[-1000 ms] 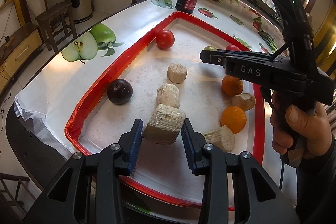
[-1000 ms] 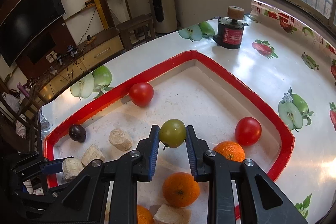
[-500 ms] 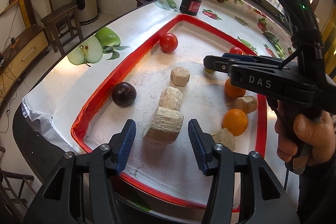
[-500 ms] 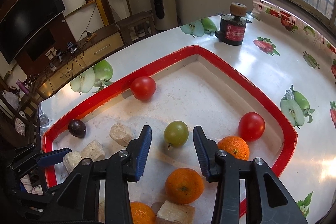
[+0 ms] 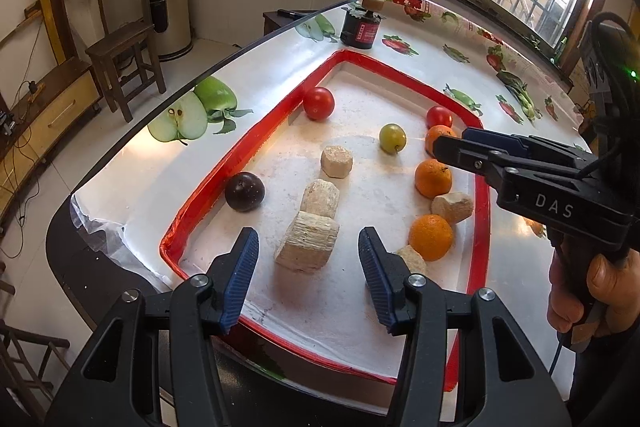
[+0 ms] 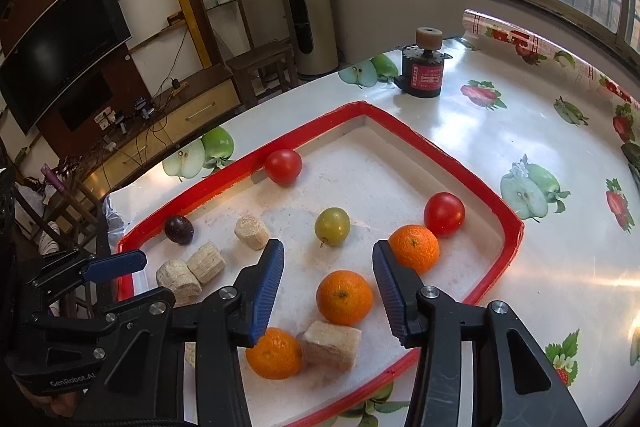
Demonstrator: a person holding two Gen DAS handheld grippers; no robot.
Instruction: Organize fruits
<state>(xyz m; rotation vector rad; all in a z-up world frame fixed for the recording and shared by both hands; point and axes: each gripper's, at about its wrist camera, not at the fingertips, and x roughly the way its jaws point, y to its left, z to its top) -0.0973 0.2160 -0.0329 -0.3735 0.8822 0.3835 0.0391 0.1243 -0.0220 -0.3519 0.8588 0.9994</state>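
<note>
A red-rimmed white tray [image 5: 256, 143] [image 6: 508, 227] holds the fruit. My left gripper [image 5: 306, 267] is open and empty, with a beige chunk [image 5: 306, 245] lying on the tray between its fingers. Two more beige chunks [image 5: 320, 197] line up behind it. My right gripper [image 6: 326, 285] is open and empty, above an orange [image 6: 344, 297]. The green fruit [image 6: 332, 227] [image 5: 393, 138] lies on the tray beyond it. Two red tomatoes [image 6: 284, 167] [image 6: 444, 214], a dark plum [image 5: 245, 191] [image 6: 179, 229] and other oranges [image 6: 414, 249] [image 5: 431, 237] lie in the tray.
A black and red cylinder with a cork top [image 6: 424, 67] stands on the fruit-print tablecloth [image 6: 500, 131] beyond the tray. More beige chunks [image 6: 330, 345] [image 5: 452, 207] lie among the oranges. The table edge [image 5: 120, 267] runs close at the left.
Both grippers opened. The left let go of the beige chunk and the right let go of the green fruit; both objects now rest on the tray. Both grippers drew back.
</note>
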